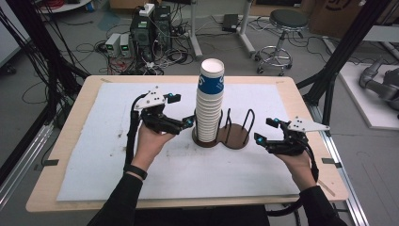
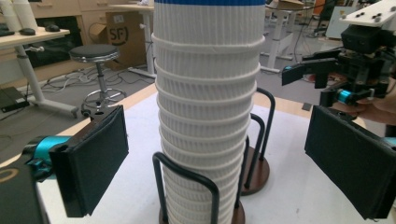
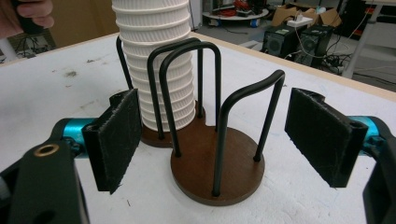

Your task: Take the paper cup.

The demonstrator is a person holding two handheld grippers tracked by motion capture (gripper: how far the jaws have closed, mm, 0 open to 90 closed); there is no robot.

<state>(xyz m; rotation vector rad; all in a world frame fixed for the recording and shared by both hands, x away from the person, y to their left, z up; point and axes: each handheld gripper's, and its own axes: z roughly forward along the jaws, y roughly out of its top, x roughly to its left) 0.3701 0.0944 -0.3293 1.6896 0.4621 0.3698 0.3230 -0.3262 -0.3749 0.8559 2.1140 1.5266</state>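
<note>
Cup stack (image 1: 210,101) stands upright in the left bay of the two-bay wire holder (image 1: 235,129) on the tabletop (image 1: 84,155); long axis vertical, top cup carrying a blue band.

Left claw (image 1: 183,123): jaws spread wide, nothing pinched. In the left gripper view the stack (image 2: 205,116) sits dead ahead between the two pads (image 2: 93,161), with clear air on both sides, so no contact yet. From above the claw tip is just beside the lower part of the stack, coming at it level from the stack's left. The holder's wire hoop (image 2: 187,186) crosses in front of the bottom cups, right in the claw's closing line.

Right claw (image 1: 262,132): also spread, empty. It points at the holder's empty right bay (image 3: 217,175); the stack (image 3: 156,65) lies beyond that, ahead and to the left in its own view. Well apart from the cups.

So the left claw is the nearer one by far. Judgement: the next move looks like a squeeze on the stack or on one cup, and it hinges on height: the pads need to close above the hoop, across the vertical axis. Can't tell from these views which cup rim the pads line up with, probably low-mid stack.
</note>
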